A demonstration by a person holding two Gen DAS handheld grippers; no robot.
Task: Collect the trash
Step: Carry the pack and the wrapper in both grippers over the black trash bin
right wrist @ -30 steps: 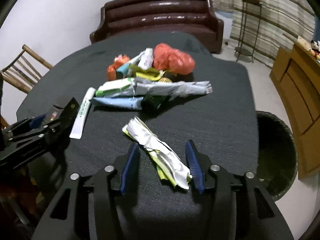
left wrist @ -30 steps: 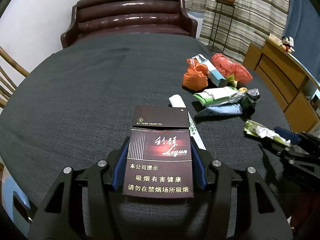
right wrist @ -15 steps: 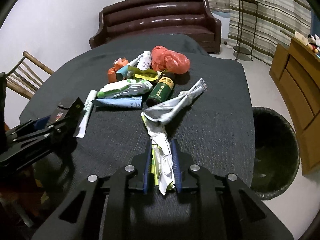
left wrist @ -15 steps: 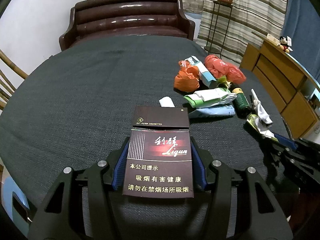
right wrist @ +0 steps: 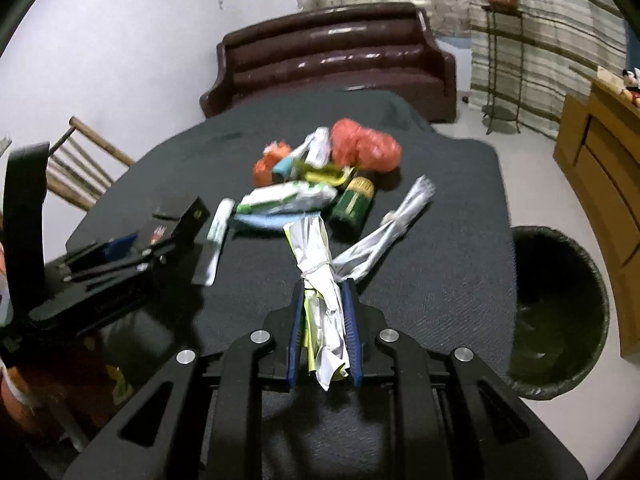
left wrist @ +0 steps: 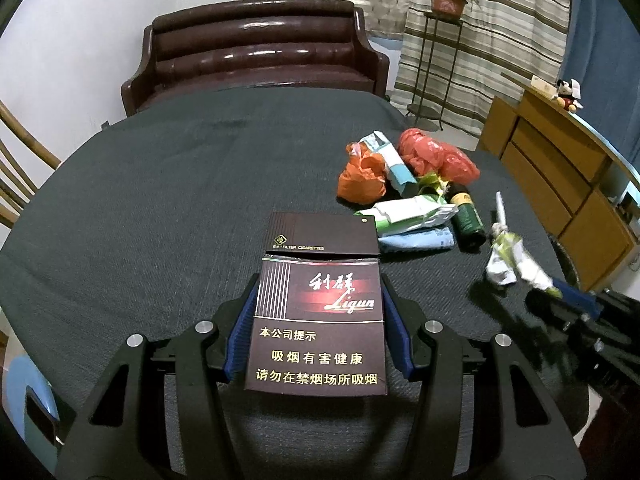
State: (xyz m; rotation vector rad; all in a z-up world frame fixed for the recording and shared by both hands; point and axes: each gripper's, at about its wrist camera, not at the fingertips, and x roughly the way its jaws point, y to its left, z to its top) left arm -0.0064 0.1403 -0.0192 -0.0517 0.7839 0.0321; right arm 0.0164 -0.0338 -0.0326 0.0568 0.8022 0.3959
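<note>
A dark cigarette pack [left wrist: 320, 320], lettered "Ligun" and "FILTER CIGARETTES" with Chinese warning text, is clamped between the blue pads of the left gripper [left wrist: 320, 312], its lid flipped open. A knotted white-green wrapper [right wrist: 324, 292] is pinched in the right gripper [right wrist: 323, 312]; its print is unreadable. Farther off, blurred trash [right wrist: 316, 176] is heaped on the dark table [right wrist: 440, 240]. The bin [right wrist: 560, 312] beside the table is partly cut off.

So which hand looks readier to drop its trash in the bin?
Probably the right gripper: it is shut on the wrapper, and the bin sits just to its right. The left gripper holds the cigarette pack, farther away.
</note>
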